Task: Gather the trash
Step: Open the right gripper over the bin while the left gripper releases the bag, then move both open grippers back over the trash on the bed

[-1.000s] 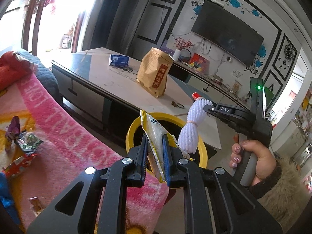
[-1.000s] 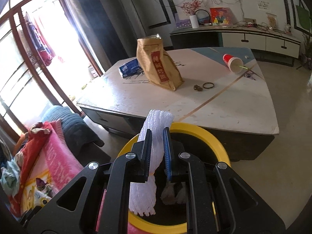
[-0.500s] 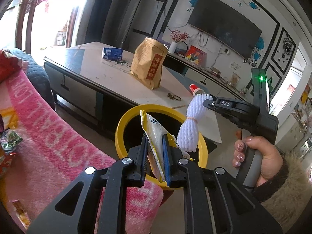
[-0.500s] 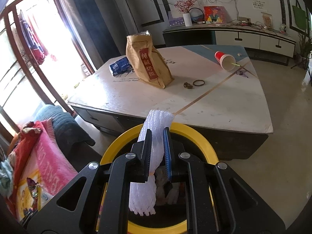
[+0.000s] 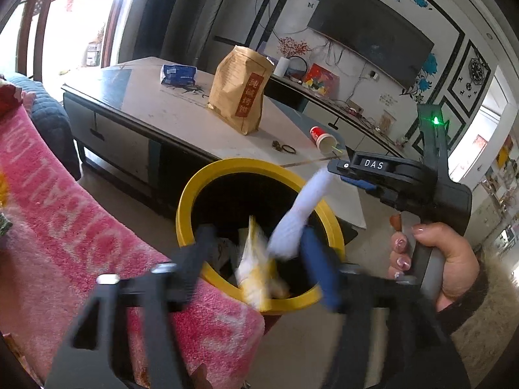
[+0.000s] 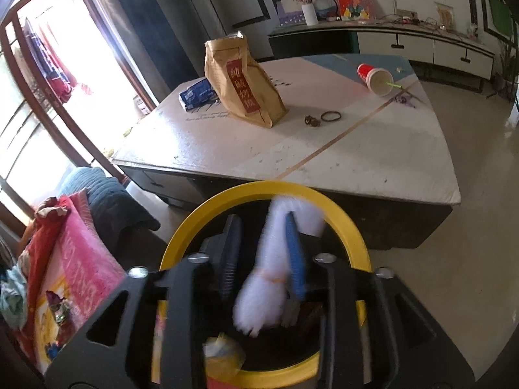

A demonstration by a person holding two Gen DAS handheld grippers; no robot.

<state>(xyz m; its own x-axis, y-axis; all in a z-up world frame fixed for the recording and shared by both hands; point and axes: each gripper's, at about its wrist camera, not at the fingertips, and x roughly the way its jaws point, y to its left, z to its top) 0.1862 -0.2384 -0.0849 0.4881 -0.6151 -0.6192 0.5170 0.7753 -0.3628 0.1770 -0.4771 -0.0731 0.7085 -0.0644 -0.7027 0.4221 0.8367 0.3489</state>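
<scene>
Here both tongs, left (image 5: 259, 253) and right (image 6: 264, 259), stood spread above the yellow bin (image 5: 207, 178); wrapper (image 5: 256, 269) and foam net (image 6: 262, 295) were dropping in. Next: fetch litter from the bench (image 6: 324, 162) behind the bin.

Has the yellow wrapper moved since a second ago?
Yes. The wrapper has left the open left gripper and is dropping into the yellow bin.

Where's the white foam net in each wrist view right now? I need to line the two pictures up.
Left wrist view: the white foam net is right of centre, blurred, slanting down over the yellow bin.
Right wrist view: the net is at lower centre, between the open fingers, above the bin.
Shared landmark: brown paper bag on the table.
</scene>
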